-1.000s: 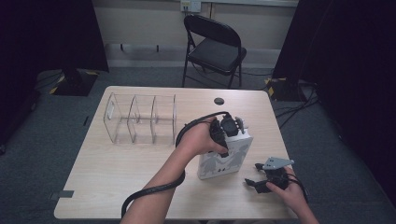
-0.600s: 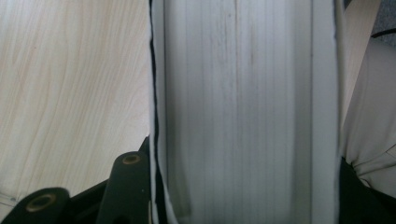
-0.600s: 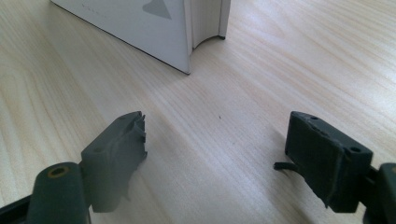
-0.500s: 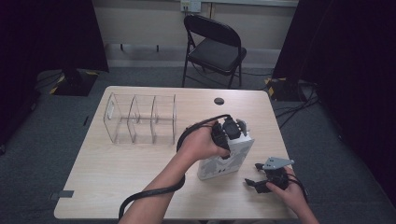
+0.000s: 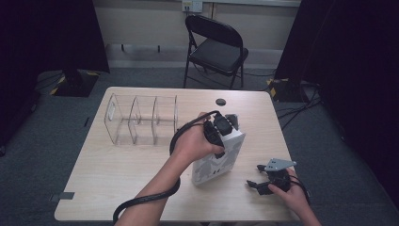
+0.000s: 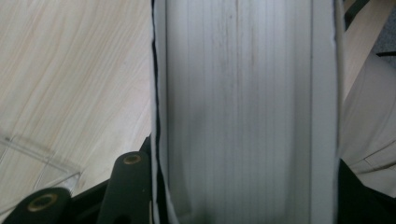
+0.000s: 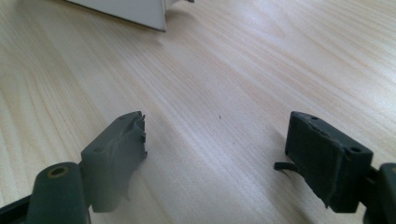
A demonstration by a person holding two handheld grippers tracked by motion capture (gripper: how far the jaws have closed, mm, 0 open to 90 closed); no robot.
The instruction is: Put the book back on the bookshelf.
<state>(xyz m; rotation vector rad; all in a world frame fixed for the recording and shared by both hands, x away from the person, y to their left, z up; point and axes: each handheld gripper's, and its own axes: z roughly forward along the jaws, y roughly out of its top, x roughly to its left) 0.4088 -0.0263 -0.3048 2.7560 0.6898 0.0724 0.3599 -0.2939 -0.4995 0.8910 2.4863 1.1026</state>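
Desk (image 5: 117,188) of pale wood carries everything, with a black folding chair (image 5: 214,49) behind its far edge. Largest on it is a clear three-compartment organizer (image 5: 141,120), left of the white box (image 5: 219,157). That box stands on edge near the desk's middle, its long axis running from the near side toward the far right, its top tipped that way. The left hand-held gripper (image 5: 221,132) sits over the box's upper end; its jaws have just been closing and now pinch the box's narrow white side (image 6: 243,112) between them. The right hand-held gripper (image 5: 263,186) rests on the desk to the right of the box and nearer the front edge, jaws spread with nothing between them (image 7: 215,154). Judging by this, the left hand is the one placed to lift the box toward the organizer. A grey pattern marks the box's broad face; no lettering can be read. A small black disc (image 5: 220,101) lies beyond the box.
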